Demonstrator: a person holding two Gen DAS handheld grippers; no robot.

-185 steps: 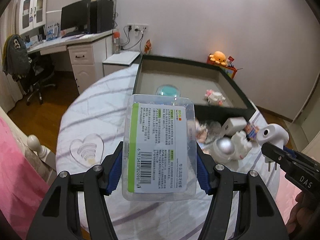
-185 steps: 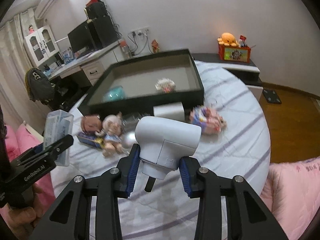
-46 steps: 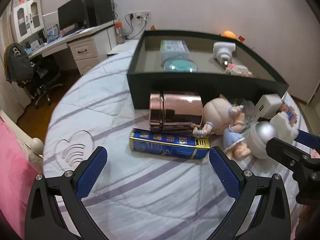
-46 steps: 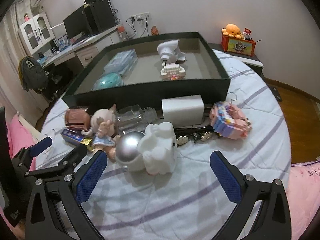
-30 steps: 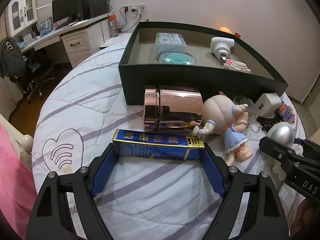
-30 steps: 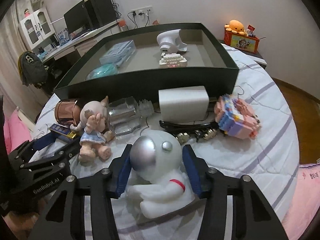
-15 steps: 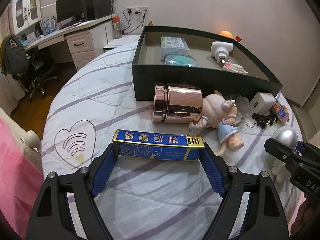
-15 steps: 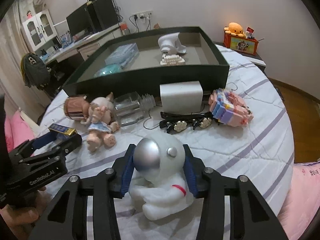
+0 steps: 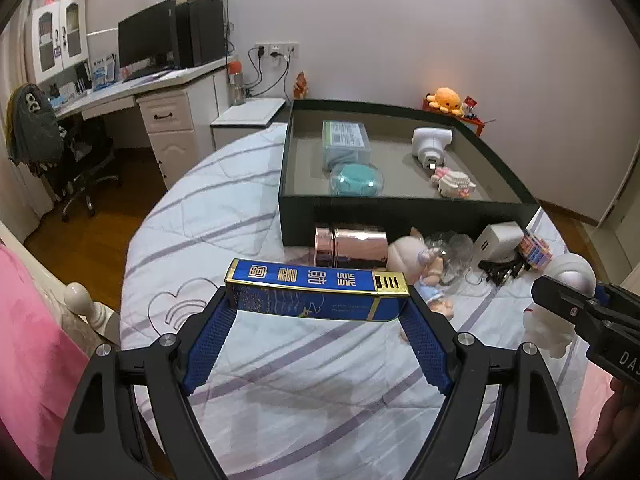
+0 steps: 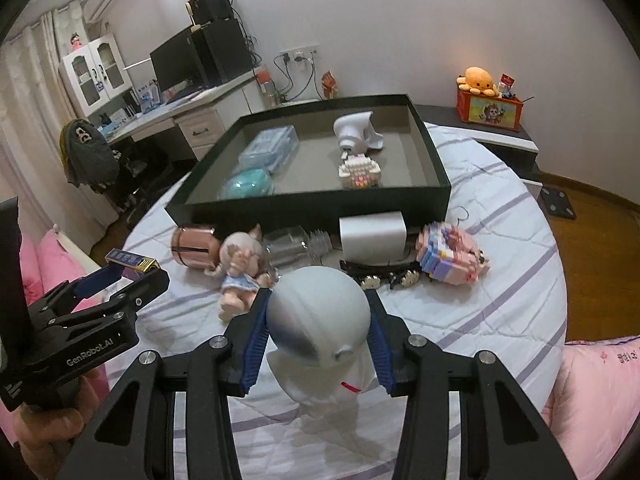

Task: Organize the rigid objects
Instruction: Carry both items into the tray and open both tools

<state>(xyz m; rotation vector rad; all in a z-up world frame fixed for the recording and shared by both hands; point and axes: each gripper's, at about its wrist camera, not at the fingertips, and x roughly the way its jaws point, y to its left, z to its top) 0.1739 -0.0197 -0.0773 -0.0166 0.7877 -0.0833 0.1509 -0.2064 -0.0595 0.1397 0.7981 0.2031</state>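
Two grips at once, and both loads are up off the quilted tabletop (image 9: 304, 376)! The left gripper (image 9: 318, 320) has its jaws set fairly wide, clamped end to end on the blue box (image 9: 318, 292), which hangs level above the striped cover. Over on the other side, the right gripper (image 10: 318, 324) pinches the astronaut figure (image 10: 320, 332) by its silver helmet, jaws narrow and pressing on both sides.

This looks like the carry step: pick is done, delivery is not. The black tray (image 9: 400, 210) sits ahead at the far side, already holding a clear plastic box (image 9: 345, 140), a teal round case (image 9: 356, 179), a white plug (image 9: 430, 145) and a small brick model (image 9: 454, 182). My read is that both hands now need to travel forward over the tray's near wall and find bare floor between those four items before letting go.

Left behind near the tray wall: a rose-gold tin (image 9: 351, 245), a doll (image 10: 240, 268), a white charger (image 10: 372, 236) and a pink brick toy (image 10: 450, 254).

Writing? The blue box carries gold characters on top, too stylised to read. The left tool's body reads "GenRobot.AI" in the right wrist view; the right tool shows "DAS" cut off at the frame edge.
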